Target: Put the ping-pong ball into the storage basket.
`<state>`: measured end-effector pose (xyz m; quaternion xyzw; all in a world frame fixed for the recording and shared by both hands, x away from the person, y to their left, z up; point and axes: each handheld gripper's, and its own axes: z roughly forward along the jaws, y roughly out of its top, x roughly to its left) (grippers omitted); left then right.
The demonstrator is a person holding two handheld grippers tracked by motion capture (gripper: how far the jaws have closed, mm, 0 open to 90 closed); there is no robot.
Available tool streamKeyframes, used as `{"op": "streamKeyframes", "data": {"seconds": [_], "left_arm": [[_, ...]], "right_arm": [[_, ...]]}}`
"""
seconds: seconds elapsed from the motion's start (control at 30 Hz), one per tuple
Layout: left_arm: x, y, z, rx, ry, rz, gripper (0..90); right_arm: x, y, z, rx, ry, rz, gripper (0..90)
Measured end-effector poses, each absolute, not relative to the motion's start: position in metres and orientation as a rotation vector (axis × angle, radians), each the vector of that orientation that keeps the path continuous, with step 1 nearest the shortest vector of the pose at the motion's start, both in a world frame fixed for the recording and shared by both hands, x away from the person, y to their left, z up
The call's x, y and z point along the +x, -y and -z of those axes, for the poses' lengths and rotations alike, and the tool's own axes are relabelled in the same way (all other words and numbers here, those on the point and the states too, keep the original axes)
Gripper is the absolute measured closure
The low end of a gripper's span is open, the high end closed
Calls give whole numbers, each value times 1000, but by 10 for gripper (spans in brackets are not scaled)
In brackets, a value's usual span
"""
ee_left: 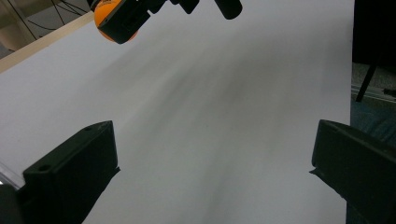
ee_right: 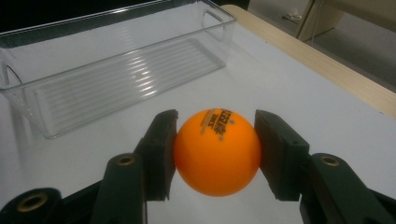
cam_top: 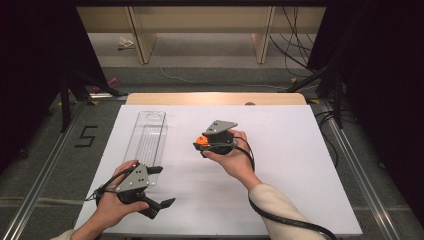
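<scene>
An orange ping-pong ball (ee_right: 217,151) with dark print sits clamped between both black jaws of my right gripper (ee_right: 215,149), held above the white table. In the high view that gripper (cam_top: 201,142) is at mid-table with the ball (cam_top: 201,140) at its left tip, right of a clear plastic bin (cam_top: 147,140). The bin (ee_right: 116,65) is empty and lies just ahead in the right gripper view. My left gripper (cam_top: 161,186) stands open near the front left, nothing between its jaws. In the left gripper view its jaws (ee_left: 212,172) spread wide, and the ball (ee_left: 112,21) shows far off.
A white sheet (cam_top: 280,150) covers the table, with a wooden edge (cam_top: 215,98) along the far side. Metal rails and cables run on the floor at both sides. A wooden shelf frame stands beyond the table.
</scene>
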<state>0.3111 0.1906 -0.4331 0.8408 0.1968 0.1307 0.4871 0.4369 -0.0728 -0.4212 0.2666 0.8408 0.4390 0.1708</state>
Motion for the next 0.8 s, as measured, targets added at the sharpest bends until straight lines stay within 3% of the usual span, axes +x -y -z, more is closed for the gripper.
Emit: {"op": "streamKeyframes", "data": {"seconds": [0.8], "left_arm": [[311, -191, 433, 2046, -478, -317, 0]], "right_arm": [[439, 62, 418, 738, -2387, -1263, 515]]}}
